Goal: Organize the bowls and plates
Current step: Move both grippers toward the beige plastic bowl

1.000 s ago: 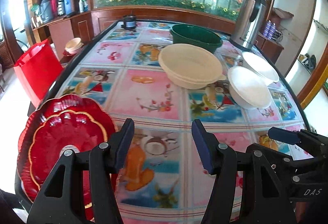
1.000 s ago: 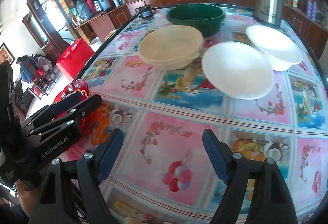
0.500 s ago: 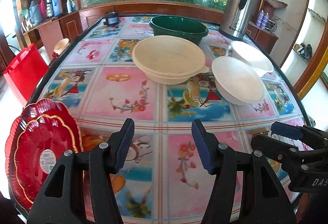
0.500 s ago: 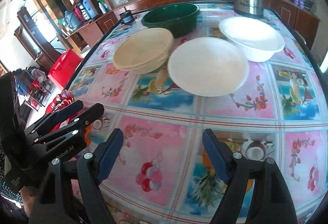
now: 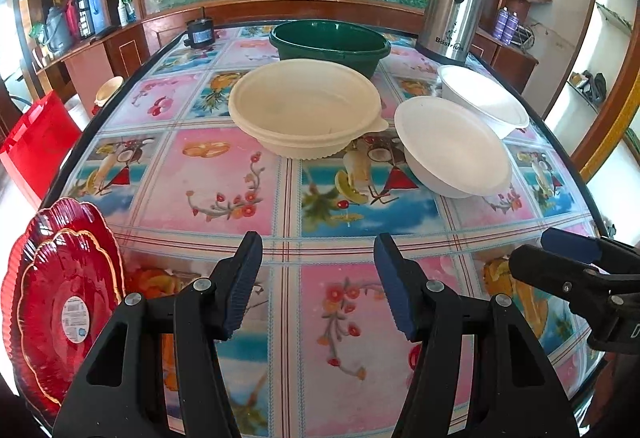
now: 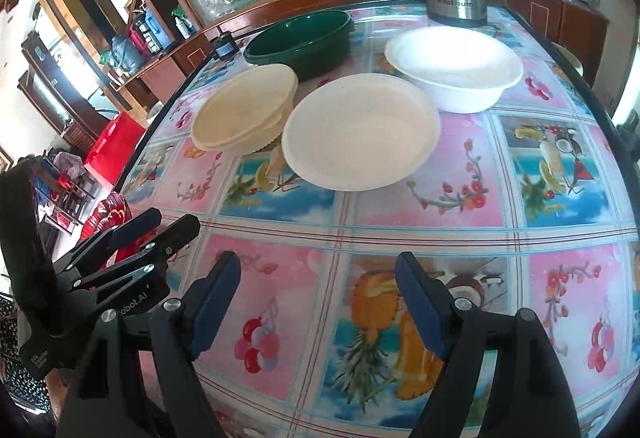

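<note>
On the glossy fruit-print table (image 5: 224, 173) we note both the left gripper (image 5: 318, 280) and right gripper (image 6: 318, 296), jaws spread and empty, now nearer the smooth cream bowls (image 5: 306, 109) and white bowls (image 6: 360, 129) at centre, scalloped red plates (image 5: 60, 302) near left untouched.

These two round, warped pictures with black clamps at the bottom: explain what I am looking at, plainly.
No robot here: a person carries a clamp-like tool in each hand, each with a wide-angle camera looking along its two fingers. One picture is from the left hand-held gripper, the other from the right hand-held gripper; each also glimpses the other tool at its edge. Both are open and hold nothing. On the table sit a stack of cream bowls, two white bowls, a dark green basin, a steel thermos, and red scalloped plates at the near left edge.
</note>
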Motion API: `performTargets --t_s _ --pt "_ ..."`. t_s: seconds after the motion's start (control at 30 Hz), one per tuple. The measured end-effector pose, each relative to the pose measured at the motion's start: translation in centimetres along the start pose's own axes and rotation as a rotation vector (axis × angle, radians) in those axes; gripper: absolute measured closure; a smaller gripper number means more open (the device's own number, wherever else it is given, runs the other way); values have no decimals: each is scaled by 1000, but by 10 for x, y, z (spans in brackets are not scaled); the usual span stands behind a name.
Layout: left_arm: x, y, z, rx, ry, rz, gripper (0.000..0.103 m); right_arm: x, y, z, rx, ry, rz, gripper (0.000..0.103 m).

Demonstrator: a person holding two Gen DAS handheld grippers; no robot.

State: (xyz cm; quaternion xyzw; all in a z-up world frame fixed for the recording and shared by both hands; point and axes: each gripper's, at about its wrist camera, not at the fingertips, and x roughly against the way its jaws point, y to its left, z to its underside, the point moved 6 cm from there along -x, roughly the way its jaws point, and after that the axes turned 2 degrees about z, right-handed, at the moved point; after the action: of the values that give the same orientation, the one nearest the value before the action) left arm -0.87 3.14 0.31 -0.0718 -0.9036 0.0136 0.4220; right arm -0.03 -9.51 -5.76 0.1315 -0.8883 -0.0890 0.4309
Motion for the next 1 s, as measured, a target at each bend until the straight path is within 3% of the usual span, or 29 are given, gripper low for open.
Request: performTargets --t_s 0.6,1.0 --pt "-11 -5 -2 -14 24 -2 45 0 -15 -5 -15 5 19 23" --pt "-21 -7 -22 1 25 5 45 -1 -40 -15 -60 0 39 23"
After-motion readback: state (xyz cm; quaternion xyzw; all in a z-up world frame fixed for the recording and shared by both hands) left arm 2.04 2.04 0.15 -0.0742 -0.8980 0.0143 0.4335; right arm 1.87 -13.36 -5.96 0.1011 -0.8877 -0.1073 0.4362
